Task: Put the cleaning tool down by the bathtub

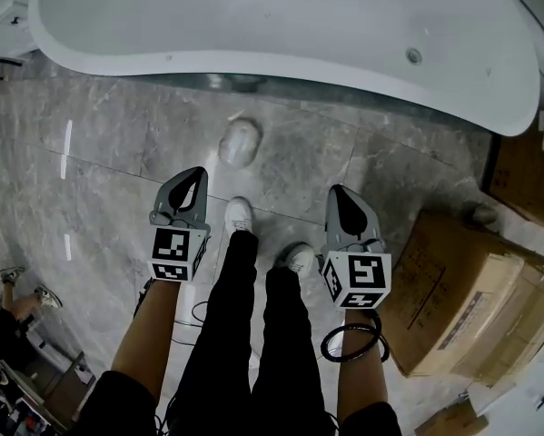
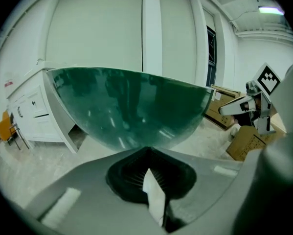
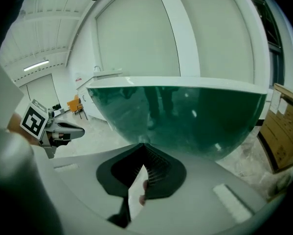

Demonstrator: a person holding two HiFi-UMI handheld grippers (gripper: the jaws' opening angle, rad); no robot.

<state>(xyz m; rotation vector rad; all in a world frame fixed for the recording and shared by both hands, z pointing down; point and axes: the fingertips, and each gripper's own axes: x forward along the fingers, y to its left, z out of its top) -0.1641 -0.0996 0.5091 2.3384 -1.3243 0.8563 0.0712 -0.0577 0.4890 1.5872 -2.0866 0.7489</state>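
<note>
Tool: a grey rounded tool [image 1: 240,142] lies on the floor [image 1: 108,153], near the tub [image 1: 281,25], touching no gripper.
Left gripper [image 1: 197,174]: jaws closed together, nothing between them; it is held above the floor, on the near side of the tool.
Right gripper [image 1: 337,192]: jaws also closed, empty; it is beside the left one, with the person's legs between them.
Tub: white inside; its outer wall looks dark green in both gripper views.
Boxes [image 1: 453,289]: cardboard, on the floor at the right.

Cardboard box [image 1: 462,289] right, on grey marble floor [image 1: 99,180].
</note>
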